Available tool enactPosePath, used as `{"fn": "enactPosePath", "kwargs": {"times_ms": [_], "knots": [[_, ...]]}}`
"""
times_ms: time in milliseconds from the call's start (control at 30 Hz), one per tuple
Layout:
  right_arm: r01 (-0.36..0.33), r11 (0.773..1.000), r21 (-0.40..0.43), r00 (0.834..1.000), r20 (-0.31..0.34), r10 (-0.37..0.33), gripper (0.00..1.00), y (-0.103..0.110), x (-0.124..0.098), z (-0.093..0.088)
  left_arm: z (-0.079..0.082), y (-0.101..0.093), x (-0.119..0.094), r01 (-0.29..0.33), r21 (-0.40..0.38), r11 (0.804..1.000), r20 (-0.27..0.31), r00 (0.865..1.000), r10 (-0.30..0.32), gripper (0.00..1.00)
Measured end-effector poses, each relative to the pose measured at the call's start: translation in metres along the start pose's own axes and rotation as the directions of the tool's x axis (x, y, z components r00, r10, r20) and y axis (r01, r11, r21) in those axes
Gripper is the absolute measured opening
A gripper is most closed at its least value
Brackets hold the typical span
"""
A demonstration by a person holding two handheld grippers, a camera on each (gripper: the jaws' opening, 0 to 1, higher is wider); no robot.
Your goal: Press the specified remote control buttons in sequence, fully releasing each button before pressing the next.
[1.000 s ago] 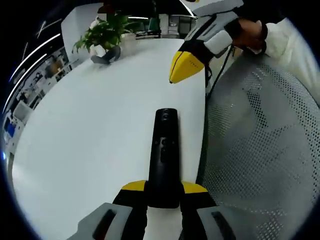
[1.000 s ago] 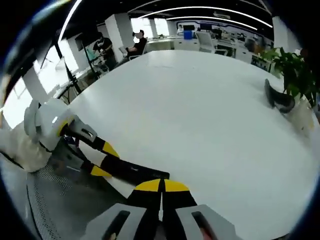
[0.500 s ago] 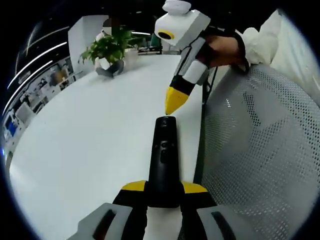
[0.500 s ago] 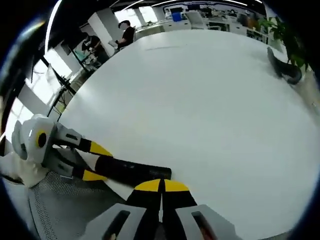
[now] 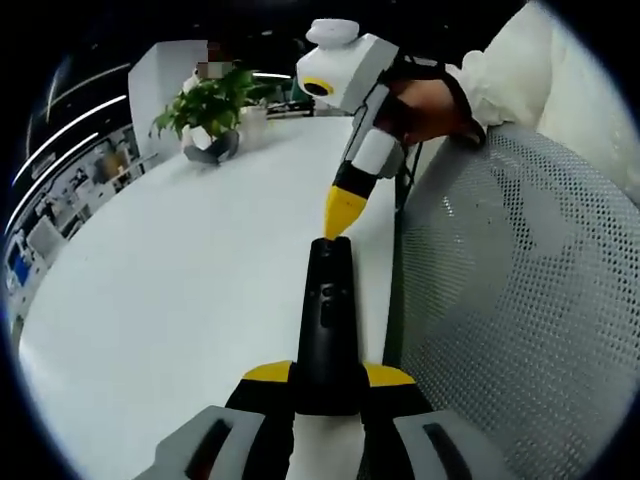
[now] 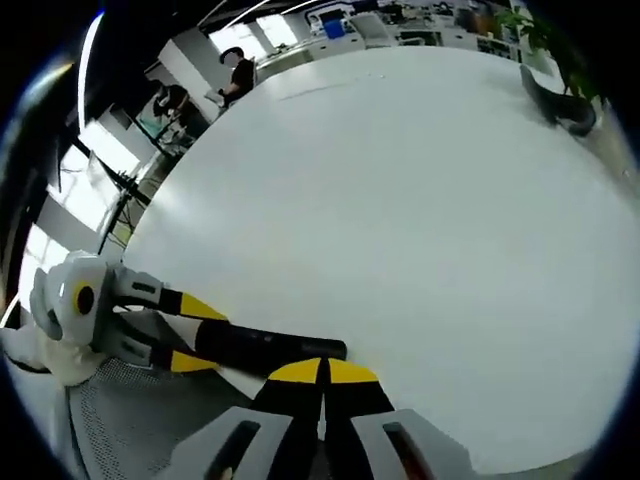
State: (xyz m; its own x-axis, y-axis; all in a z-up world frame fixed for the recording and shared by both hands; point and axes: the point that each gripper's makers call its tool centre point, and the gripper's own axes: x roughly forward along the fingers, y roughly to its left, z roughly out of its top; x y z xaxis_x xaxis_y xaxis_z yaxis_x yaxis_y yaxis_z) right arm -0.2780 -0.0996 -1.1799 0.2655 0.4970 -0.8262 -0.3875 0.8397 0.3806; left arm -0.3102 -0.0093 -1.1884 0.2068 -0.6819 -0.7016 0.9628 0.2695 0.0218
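Black remote (image 5: 326, 320) is clamped lengthwise by the left gripper (image 5: 327, 378), steadying it while the right gripper (image 5: 343, 212), jaws closed together, descends from 12 o'clock onto its far-end button.

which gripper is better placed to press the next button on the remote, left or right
Right. The right gripper has its jaws shut to a point over the far end of the remote, ready to poke down. The left gripper is clamped on the remote's near end, holding it above the white table.

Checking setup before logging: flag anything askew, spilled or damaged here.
Nothing stands out. The left gripper holds the black remote straight, the right gripper's closed tip meets its far end, and the white table looks clean.
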Motion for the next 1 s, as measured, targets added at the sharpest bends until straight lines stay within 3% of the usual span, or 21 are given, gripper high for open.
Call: {"fn": "enactPosePath", "kwargs": {"times_ms": [267, 500, 600, 700, 800, 933, 1000], "knots": [[0.064, 0.983, -0.174, 0.998, -0.001, -0.065, 0.00, 0.0008, 0.0017, -0.0014, 0.0008, -0.0007, 0.0004, -0.015, 0.028, 0.999, 0.003, 1.000, 0.015, 0.24], [0.156, 0.922, -0.355, 0.986, -0.003, -0.168, 0.00, 0.0010, 0.0033, -0.0031, 0.0012, -0.0001, 0.0016, -0.014, 0.008, 1.000, 0.010, 1.000, 0.014, 0.24], [0.166, 0.923, -0.346, 0.984, -0.007, -0.179, 0.00, 0.0020, 0.0044, -0.0034, 0.0014, -0.0003, 0.0016, -0.011, 0.014, 1.000, 0.009, 1.000, 0.011, 0.24], [0.216, 0.883, -0.416, 0.971, 0.000, -0.237, 0.00, 0.0011, 0.0042, -0.0034, 0.0013, -0.0003, 0.0017, -0.013, 0.008, 1.000, 0.010, 1.000, 0.013, 0.24], [0.239, 0.893, -0.381, 0.967, 0.011, -0.254, 0.00, 0.0015, 0.0043, -0.0028, 0.0013, -0.0002, 0.0017, -0.019, 0.007, 1.000, 0.009, 1.000, 0.019, 0.24], [0.258, 0.877, -0.406, 0.961, 0.017, -0.275, 0.00, 0.0016, 0.0044, -0.0026, 0.0011, 0.0004, 0.0018, -0.014, 0.002, 1.000, 0.012, 1.000, 0.014, 0.24], [0.258, 0.889, -0.378, 0.962, 0.018, -0.271, 0.00, 0.0002, 0.0039, -0.0010, 0.0011, 0.0005, 0.0020, -0.013, -0.001, 1.000, 0.014, 1.000, 0.013, 0.24]]}}
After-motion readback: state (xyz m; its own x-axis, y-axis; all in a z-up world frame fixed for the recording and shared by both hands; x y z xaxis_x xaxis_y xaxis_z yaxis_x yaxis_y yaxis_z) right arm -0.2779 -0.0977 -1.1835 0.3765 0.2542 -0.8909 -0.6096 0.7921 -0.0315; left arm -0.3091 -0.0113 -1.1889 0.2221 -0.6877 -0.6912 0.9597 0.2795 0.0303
